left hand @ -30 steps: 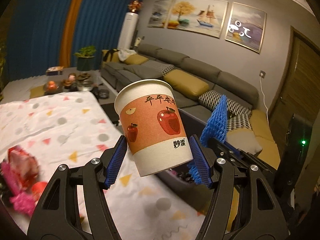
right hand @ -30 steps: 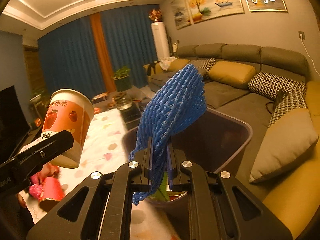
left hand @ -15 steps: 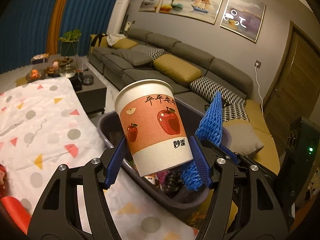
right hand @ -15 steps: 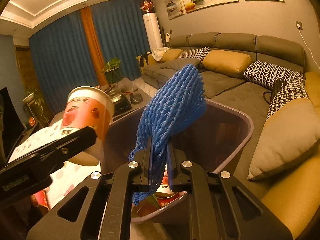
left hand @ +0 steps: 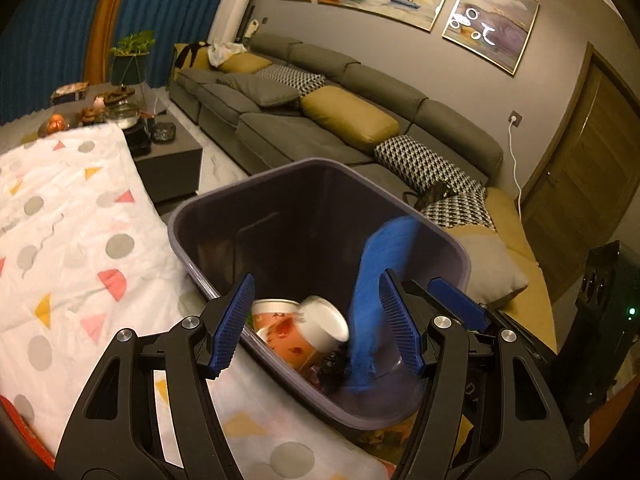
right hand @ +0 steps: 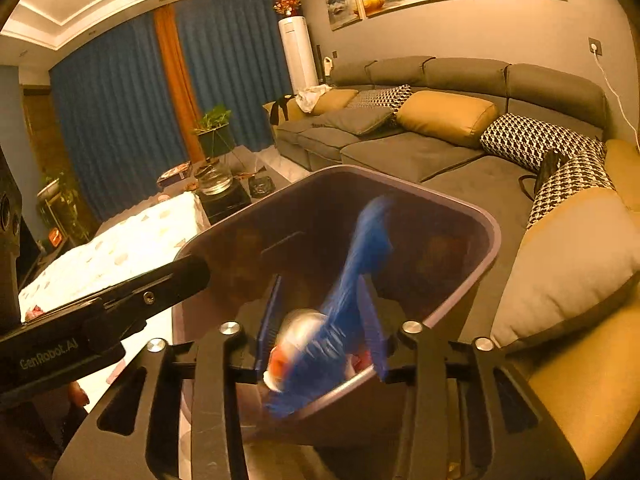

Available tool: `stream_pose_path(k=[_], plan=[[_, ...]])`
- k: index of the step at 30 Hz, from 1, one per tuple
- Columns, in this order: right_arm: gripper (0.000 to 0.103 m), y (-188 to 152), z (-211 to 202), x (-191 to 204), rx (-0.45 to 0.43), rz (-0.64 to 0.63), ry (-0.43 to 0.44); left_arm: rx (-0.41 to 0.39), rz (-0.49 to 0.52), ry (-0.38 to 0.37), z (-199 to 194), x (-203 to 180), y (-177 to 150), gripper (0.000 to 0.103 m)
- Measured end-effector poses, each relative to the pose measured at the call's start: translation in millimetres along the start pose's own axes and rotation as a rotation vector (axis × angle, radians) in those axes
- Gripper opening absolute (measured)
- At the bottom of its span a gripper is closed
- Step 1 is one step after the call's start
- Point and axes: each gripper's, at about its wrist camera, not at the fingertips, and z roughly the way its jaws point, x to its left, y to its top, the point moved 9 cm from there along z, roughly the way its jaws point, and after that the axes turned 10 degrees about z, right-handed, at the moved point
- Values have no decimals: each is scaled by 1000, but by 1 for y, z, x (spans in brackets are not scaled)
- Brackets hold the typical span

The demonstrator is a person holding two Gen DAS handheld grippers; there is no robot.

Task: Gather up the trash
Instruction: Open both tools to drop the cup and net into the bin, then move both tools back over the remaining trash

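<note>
A dark purple bin (left hand: 208, 210) stands beside the table; it also shows in the right wrist view (right hand: 486, 224). My left gripper (left hand: 318, 328) is open and empty above it. The paper cup with apples (left hand: 304, 338) lies inside the bin on other trash. My right gripper (right hand: 320, 326) is open over the bin. The blue foam net (left hand: 374, 300) is blurred and dropping into the bin; in the right wrist view it (right hand: 352, 284) falls between my open fingers beside the blurred cup (right hand: 294, 344).
A table with a white patterned cloth (left hand: 64, 216) lies left of the bin. A grey sofa with yellow and checked cushions (left hand: 348, 120) runs behind and right. A low dark side table (left hand: 168, 152) with a glass pot stands behind.
Both grippers opened over the bin. The cup left my left gripper and landed in the bin. The blue foam net left my right gripper and is falling in.
</note>
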Motion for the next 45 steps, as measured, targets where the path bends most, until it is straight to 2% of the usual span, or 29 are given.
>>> stream_pose_path(k=[2,5,10,14,18,26,33,41,45], plan=[[47,-1,0,-3,-1,5,-3,4,-6,6,-1,2,-2,67],[49,-1,-4,-9,-5,14,-9,1,-15,30,-7,6,-5,77],[60,0,-18,-14,-35,17,-23,-27,-35,114,-33,18,-10,89],[68,0,-37,-17,-73,7,-36,-53,-44,192,-61,28,-19,92],[72,-1,-56,-10,-108,-12,-26,-84,-45,264,-97,35,-30,92],[73,-28,-92,42,-106,-88,96,-132,-100,424,-179,61,-63,92],[73,-60,-114,92,-76,-153,189,-155,-160,604,-252,104,-108,92],[73,-100,-128,142,-26,-202,277,-191,-254,730,-322,137,-153,92],[72,-125,-129,172,12,-231,307,-209,-290,756,-348,148,-167,92]])
